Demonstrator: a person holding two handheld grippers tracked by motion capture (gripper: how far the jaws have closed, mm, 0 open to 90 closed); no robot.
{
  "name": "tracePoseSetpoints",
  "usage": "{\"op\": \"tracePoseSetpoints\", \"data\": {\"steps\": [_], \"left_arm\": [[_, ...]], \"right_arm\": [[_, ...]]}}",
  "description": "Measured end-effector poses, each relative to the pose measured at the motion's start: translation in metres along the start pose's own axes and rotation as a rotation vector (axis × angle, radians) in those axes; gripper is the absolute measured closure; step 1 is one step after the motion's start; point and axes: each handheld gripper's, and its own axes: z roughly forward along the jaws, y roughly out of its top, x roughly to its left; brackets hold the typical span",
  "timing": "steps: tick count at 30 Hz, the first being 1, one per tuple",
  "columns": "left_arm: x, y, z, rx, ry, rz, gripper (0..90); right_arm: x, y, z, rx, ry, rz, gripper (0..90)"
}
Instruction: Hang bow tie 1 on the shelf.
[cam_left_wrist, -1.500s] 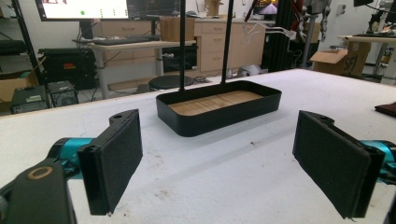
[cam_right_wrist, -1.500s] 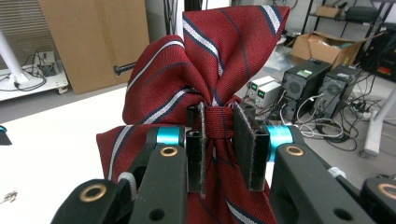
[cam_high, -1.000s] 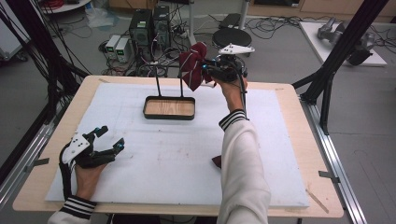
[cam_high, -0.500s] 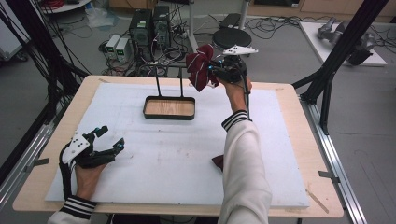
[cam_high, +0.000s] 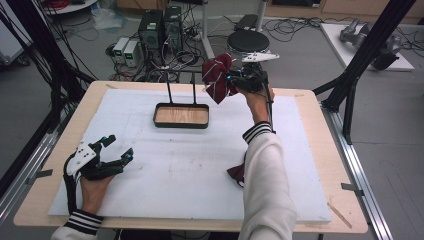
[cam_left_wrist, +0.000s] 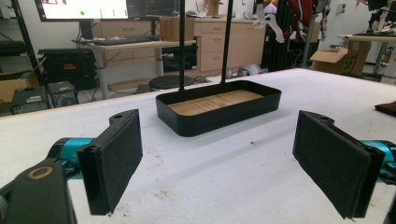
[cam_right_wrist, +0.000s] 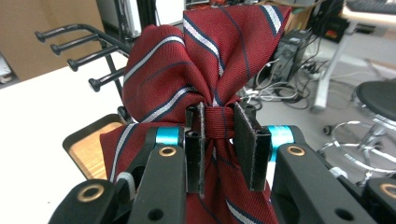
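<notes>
The striped red tie is hanging bunched in the air past the far edge of the counter, the right hand-held gripper pinching its knot. Just beside it, a rack is sticking out pegs above the black tray. The left hand-held gripper is resting released near the front corner, well apart

light: even, bright indoor | shadows: soft | focus: slightly soft | glare: none

Lab, floor computers, cables
</notes>
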Motion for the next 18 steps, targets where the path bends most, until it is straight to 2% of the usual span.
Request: {"op": "tracePoseSetpoints", "data": {"steps": [1, 2, 7, 9, 12, 18], "left_arm": [[0.000, 0.000, 0.000, 0.000, 0.000, 0.000, 16.1], [0.000, 0.000, 0.000, 0.000, 0.000, 0.001, 16.1], [0.000, 0.000, 0.000, 0.000, -0.001, 0.003, 16.1], [0.000, 0.000, 0.000, 0.000, -0.001, 0.003, 16.1], [0.000, 0.000, 0.000, 0.002, -0.003, 0.002, 16.1], [0.000, 0.000, 0.000, 0.001, 0.000, 0.001, 16.1]], "right_arm": [[0.000, -0.003, -0.001, 0.000, -0.011, -0.010, 74.7], [-0.002, -0.009, -0.002, 0.023, -0.018, 0.005, 74.7], [-0.007, -0.018, -0.002, 0.061, -0.011, 0.035, 74.4], [-0.007, -0.017, -0.002, 0.066, -0.021, 0.024, 74.4], [-0.003, -0.017, 0.004, 0.107, -0.042, -0.014, 74.4], [-0.001, -0.022, 0.014, 0.174, -0.059, -0.036, 74.3]]}}
